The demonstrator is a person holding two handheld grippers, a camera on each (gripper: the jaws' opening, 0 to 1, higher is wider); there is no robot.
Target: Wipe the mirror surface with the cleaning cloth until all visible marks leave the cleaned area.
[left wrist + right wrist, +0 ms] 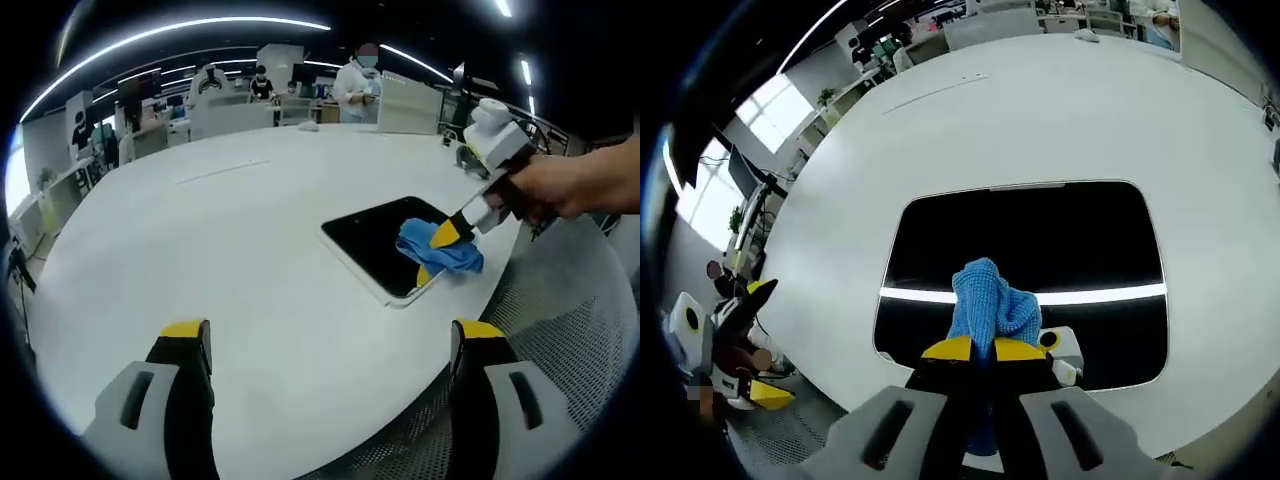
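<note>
A blue cleaning cloth (pixel 992 305) sits pinched between the closed yellow-tipped jaws of the right gripper (pixel 983 349), pressed onto the dark mirror (pixel 1040 235) that lies flat on a round white table (pixel 1040 110). In the right gripper view, the cloth bunches up just above the jaw tips near the mirror's closer edge, and a bright band of reflected light crosses the glass on either side of it.

In the left gripper view, the mirror (pixel 375 240) rests close to the table (pixel 220 260) edge, with the cloth (pixel 440 250) on its corner nearest that edge and the right gripper (pixel 447 233) slanting down onto it, held by a person's hand (pixel 560 185). The left gripper (pixel 330 350) hangs over bare tabletop well apart from the mirror, its jaws spread wide with nothing between them. It also appears beyond the table rim from the mirror in the right gripper view (pixel 740 300).

A mesh chair (pixel 570 300) stands beside the table edge nearest the mirror.
</note>
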